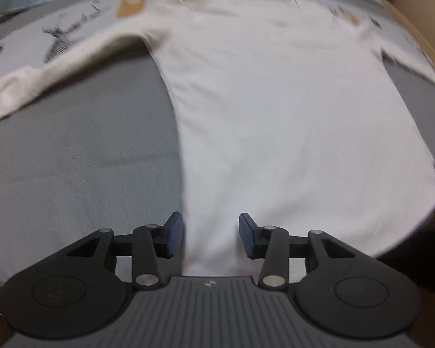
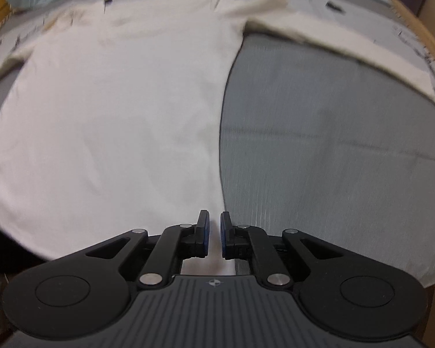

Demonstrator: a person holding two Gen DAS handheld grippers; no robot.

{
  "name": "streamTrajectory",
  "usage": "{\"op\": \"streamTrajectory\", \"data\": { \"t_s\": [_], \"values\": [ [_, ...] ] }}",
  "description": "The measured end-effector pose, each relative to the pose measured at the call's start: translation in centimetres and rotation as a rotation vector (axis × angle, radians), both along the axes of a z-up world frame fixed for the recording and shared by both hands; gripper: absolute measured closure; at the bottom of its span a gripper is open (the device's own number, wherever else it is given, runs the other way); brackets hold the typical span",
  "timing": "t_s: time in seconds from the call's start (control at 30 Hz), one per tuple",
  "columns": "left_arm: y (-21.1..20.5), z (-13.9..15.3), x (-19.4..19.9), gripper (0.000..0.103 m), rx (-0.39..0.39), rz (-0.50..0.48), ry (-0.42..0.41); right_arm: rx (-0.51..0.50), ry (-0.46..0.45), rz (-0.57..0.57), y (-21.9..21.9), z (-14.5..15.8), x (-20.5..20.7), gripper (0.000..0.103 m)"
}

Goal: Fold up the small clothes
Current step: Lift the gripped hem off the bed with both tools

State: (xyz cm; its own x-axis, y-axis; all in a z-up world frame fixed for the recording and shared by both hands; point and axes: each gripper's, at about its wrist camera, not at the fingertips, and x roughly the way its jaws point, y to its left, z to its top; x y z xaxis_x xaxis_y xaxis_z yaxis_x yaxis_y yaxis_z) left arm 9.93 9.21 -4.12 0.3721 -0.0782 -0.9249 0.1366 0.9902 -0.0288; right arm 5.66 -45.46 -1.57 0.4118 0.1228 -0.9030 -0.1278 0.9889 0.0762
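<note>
A: Item: white shirt [image 1: 275,110], spread flat on grey bed [image 1: 72,150]. Containers: none listed.

B: Position against jaws?

A: Left gripper [image 1: 211,236]: jaws apart, pads clear of cloth, hem corner lying between them. Right gripper [image 2: 214,233]: jaws nearly closed, pinching the other hem corner.

B: Orientation?

A: Long axis runs away from both grippers; collar at far end, sleeves out sideways.

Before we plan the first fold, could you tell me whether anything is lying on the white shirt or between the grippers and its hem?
Nothing visible is in the way. The white shirt lies spread flat on the grey cover with nothing on top of it. The left gripper and the right gripper are both right at the hem.
</note>
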Motion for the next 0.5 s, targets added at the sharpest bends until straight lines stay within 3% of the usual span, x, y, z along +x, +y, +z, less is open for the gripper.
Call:
{"op": "streamTrajectory", "data": {
  "t_s": [0.17, 0.3, 0.43, 0.47, 0.5],
  "values": [
    [1.0, 1.8, 1.6, 0.055, -0.043, 0.110, -0.107, 0.000, -0.092, -0.050, -0.5, 1.5, 1.8, 0.095],
    [2.2, 4.1, 2.6, 0.039, -0.061, 0.197, -0.237, -0.019, -0.196, -0.078, 1.1, 3.1, 2.6, 0.095],
    [4.6, 5.8, 4.0, 0.041, -0.078, 0.273, -0.331, -0.012, -0.274, -0.096, 2.5, 4.0, 4.6, 0.095],
    [5.6, 6.0, 4.5, 0.044, -0.087, 0.294, -0.349, -0.009, -0.297, -0.099, 3.0, 4.4, 4.9, 0.095],
    [6.7, 6.2, 5.3, 0.054, -0.096, 0.317, -0.369, -0.005, -0.312, -0.100, 3.3, 4.6, 5.1, 0.095]
  ]
}}
